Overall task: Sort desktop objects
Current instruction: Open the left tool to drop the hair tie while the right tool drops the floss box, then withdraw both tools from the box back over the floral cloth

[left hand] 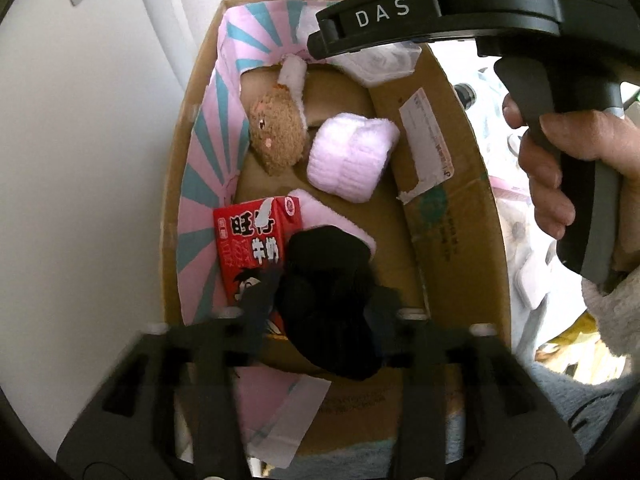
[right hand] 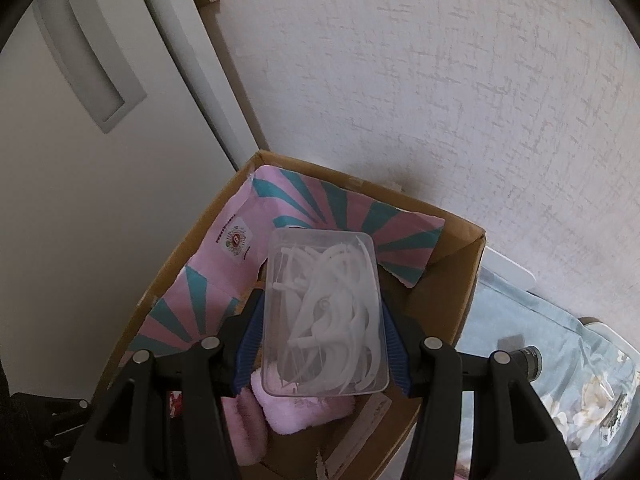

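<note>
A cardboard box (left hand: pixel 452 208) lined with pink-and-teal paper holds a brown plush toy (left hand: pixel 276 136), a pink rolled towel (left hand: pixel 352 160) and a red milk carton (left hand: pixel 252 240). My left gripper (left hand: pixel 320 300) is shut on a black sock (left hand: pixel 328 292) and holds it over the near end of the box. My right gripper (right hand: pixel 322 320) is shut on a clear plastic box of white floss picks (right hand: pixel 324 316), held above the same cardboard box (right hand: pixel 460 280). The right gripper's body shows in the left wrist view (left hand: pixel 440 16), over the box's far end.
A white cabinet door with a recessed handle (right hand: pixel 88 60) stands left of the box. A white textured wall (right hand: pixel 440 80) is behind it. A blue floral cloth (right hand: pixel 560 380) lies to the right, with a small dark lens-like object (right hand: pixel 528 360) on it.
</note>
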